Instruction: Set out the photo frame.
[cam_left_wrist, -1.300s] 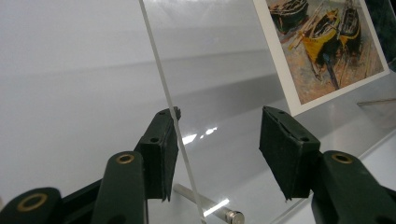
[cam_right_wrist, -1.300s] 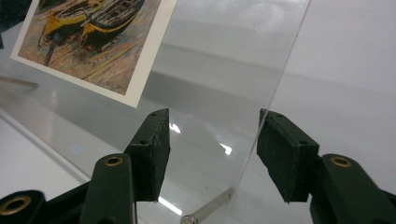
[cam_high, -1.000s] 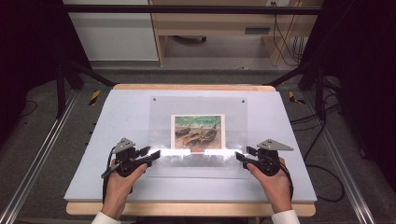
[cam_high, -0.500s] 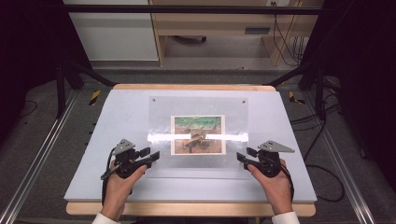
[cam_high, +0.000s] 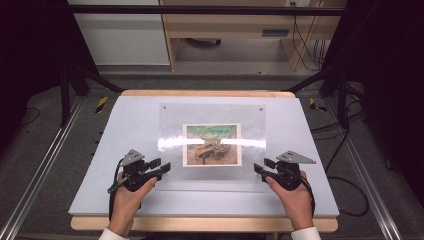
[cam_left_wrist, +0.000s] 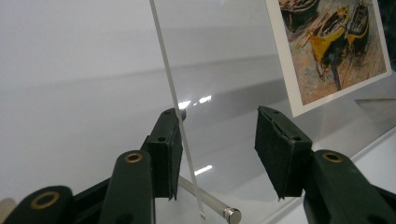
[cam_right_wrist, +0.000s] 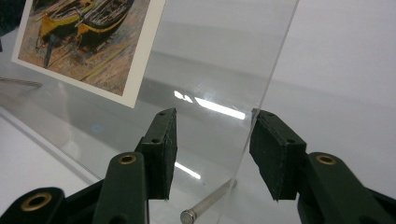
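Note:
A clear acrylic sheet (cam_high: 172, 125) lies over a print of painted boats (cam_high: 211, 145) in the middle of the white board (cam_high: 125, 120). My left gripper (cam_high: 164, 167) is at the sheet's near left corner and my right gripper (cam_high: 259, 168) at its near right corner. In the left gripper view the gripper (cam_left_wrist: 219, 140) is open, and the sheet's edge (cam_left_wrist: 170, 88) runs between the jaws against the left pad. The right gripper (cam_right_wrist: 212, 140) is open too, with the sheet's edge (cam_right_wrist: 271, 84) beside its right pad. A metal pin (cam_left_wrist: 210, 205) (cam_right_wrist: 208, 203) sits under each corner.
The white board rests on a wooden table whose front edge (cam_high: 200, 224) is just behind my hands. Metal rails (cam_high: 40, 170) run along both sides over the dark floor. Cables (cam_high: 345, 175) trail at the right.
The bright reflection on the sheet has moved from the print's near edge up to its middle, so the sheet's tilt has changed. Both hands have hardly shifted.

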